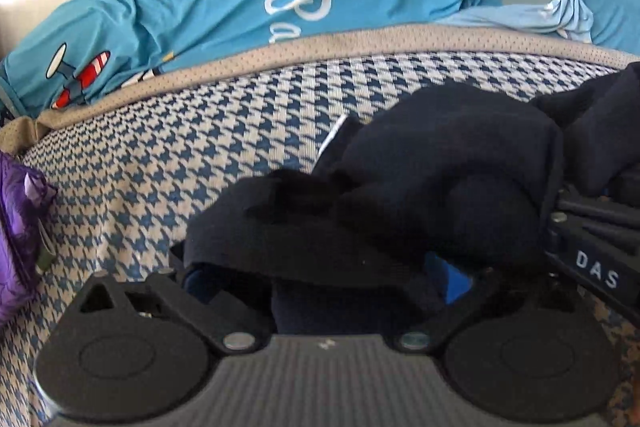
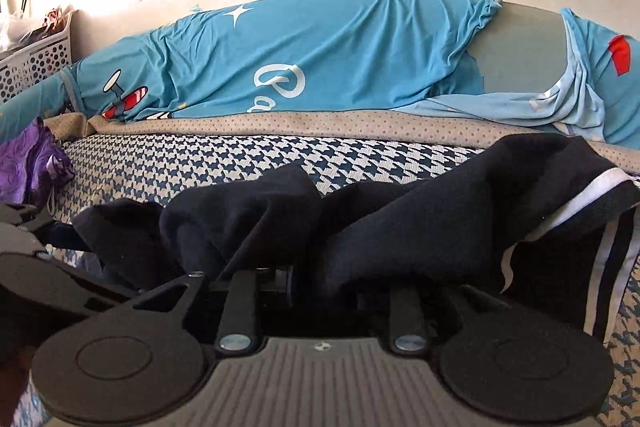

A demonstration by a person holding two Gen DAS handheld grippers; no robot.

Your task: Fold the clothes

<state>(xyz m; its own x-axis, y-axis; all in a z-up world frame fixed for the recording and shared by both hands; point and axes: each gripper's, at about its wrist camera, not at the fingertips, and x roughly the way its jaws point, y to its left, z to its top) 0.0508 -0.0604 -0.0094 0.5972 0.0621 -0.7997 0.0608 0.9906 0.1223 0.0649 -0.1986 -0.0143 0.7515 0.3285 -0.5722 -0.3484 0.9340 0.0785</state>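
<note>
Both tongs are buried in the dark garment (image 2: 400,211): left tongs (image 1: 320,279) spread wide under a draped fold, right tongs (image 2: 320,275) narrowed, grip hidden by cloth.

wrist views, close, sharing dark garment (image 1: 420,187)

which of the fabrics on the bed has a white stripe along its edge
The dark navy garment bunched nearest the cameras; its white stripe shows at the right. The purple shiny fabric and blue cartoon-print sheet have none.

Left tongs (image 1: 324,275) spread wide — right tongs (image 2: 320,279) narrow, both angled downward.
</note>
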